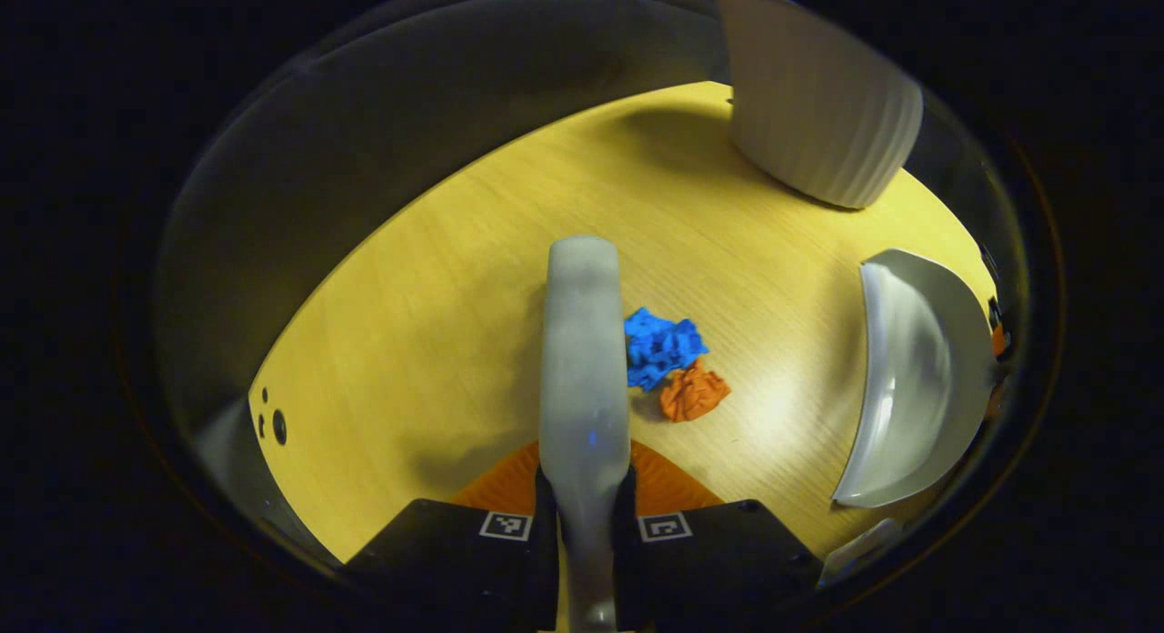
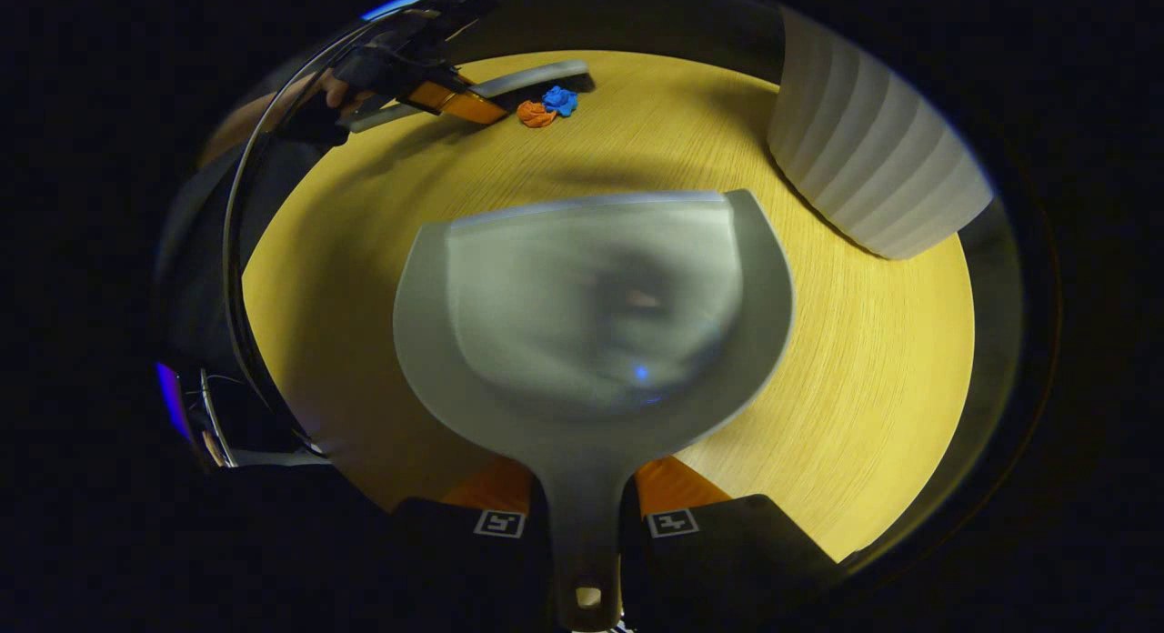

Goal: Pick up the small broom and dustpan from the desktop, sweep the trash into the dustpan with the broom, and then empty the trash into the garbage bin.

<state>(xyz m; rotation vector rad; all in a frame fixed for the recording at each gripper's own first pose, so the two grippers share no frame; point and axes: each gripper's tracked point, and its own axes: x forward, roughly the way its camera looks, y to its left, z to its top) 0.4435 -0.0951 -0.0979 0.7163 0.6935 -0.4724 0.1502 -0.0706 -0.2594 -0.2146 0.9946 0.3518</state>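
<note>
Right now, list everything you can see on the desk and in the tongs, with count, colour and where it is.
Broom: one, grey, clamped in the left tongs, beside the trash.
Dustpan: one, grey, handle clamped in the right tongs, above the desktop, apart from the trash.
Blue trash: one crumpled wad, on the desktop, touching the orange one.
Orange trash: one crumpled wad, next to the blue.
Garbage bin: one, white, ribbed, at the desktop's far edge.
Desktop: one, yellow wood grain.
Left tongs: shut on the broom.
Right tongs: shut on the dustpan.
Hand: one, holding the left tongs.
</note>
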